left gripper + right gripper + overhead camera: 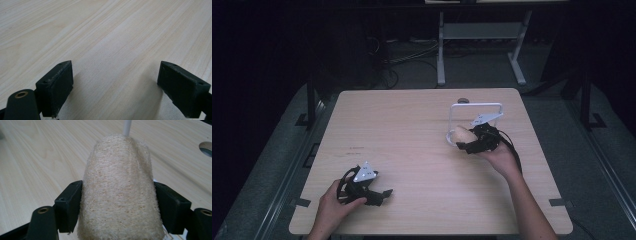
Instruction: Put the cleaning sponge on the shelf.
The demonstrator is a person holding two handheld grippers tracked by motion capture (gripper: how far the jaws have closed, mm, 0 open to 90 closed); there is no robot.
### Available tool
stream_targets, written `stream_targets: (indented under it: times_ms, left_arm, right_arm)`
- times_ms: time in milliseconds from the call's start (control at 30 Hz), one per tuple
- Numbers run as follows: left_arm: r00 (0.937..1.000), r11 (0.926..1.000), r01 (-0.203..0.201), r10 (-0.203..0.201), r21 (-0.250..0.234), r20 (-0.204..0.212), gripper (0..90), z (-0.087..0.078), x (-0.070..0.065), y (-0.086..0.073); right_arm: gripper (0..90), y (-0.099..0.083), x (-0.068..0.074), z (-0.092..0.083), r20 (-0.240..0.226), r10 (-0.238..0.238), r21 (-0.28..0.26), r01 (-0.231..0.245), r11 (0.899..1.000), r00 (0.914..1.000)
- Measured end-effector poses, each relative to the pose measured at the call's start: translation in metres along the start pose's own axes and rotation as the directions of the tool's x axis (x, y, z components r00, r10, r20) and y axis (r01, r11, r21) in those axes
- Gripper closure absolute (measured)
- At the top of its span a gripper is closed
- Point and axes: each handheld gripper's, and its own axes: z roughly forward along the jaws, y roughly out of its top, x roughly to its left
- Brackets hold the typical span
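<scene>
So we've got the right gripper [117, 202] clamped on both sides of a tan loofah sponge [118, 195], held just above the desk [412, 130] right beside a white wire rack [477, 107] toward the far right. Over near the front left edge, our left gripper [115, 87] sits wide open with nothing between its jaws.

Our left gripper [379, 194] rests low on the table [412, 150] near its front edge, jaws spread wide; our right gripper [462, 145] sits toward the table's far right, jaws clamped, forearm stretched forward.
</scene>
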Motion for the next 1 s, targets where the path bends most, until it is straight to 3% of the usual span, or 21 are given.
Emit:
stream_targets:
  times_ms: [367,1000]
  left_arm:
    - [1.0,1.0,-0.001,0.001,0.001,0.0,12.7,0.0,0.0,0.0]
    - [1.0,1.0,-0.005,0.005,0.004,0.001,12.7,0.0,0.0,0.0]
  right_arm:
    - [27.6,0.005,-0.011,0.004,0.033,0.003,0.016,-0.004,1.0,0.9995]
    - [27.6,0.0,-0.025,0.031,0.061,0.028,0.073,-0.033,0.997,0.9978]
